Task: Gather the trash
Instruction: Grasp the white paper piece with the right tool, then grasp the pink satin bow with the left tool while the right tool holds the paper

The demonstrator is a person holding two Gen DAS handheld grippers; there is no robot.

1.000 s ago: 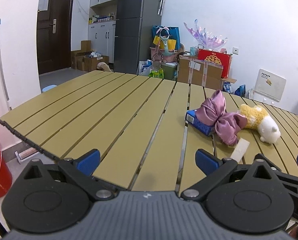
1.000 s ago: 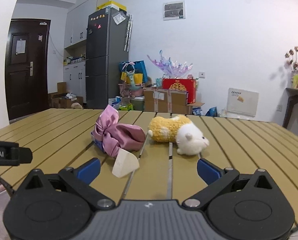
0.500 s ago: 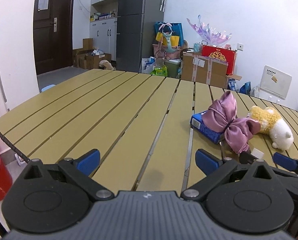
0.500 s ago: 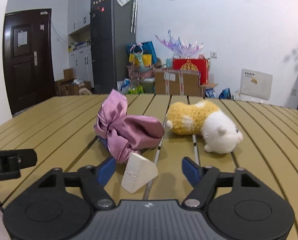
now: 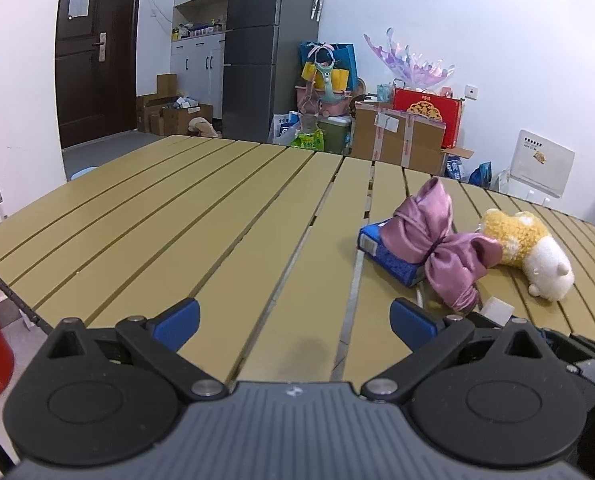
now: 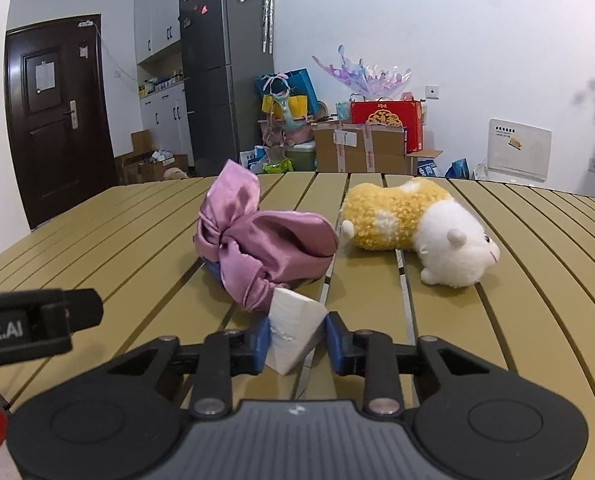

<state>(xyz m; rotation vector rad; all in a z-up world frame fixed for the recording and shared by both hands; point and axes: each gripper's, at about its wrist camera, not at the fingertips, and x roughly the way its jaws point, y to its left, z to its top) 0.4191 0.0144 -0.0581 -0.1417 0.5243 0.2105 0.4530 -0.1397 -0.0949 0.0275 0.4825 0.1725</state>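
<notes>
White walls (image 6: 477, 40) enclose a dark door (image 6: 57, 120), a grey fridge (image 6: 225, 80), white cabinets (image 5: 195, 68) and stacked cardboard boxes (image 6: 357, 148).

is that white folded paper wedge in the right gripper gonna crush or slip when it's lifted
The white paper wedge looks hollow and thin, so it is probably light and may dent. The right gripper pinches only its narrow lower end, so it could pivot. Its matte surface seems unlikely to slip.

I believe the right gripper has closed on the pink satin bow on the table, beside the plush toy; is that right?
Not quite: the right gripper has closed on the white paper scrap, not the pink satin bow, which lies untouched beside the plush toy. The right wrist view shows it.
</notes>
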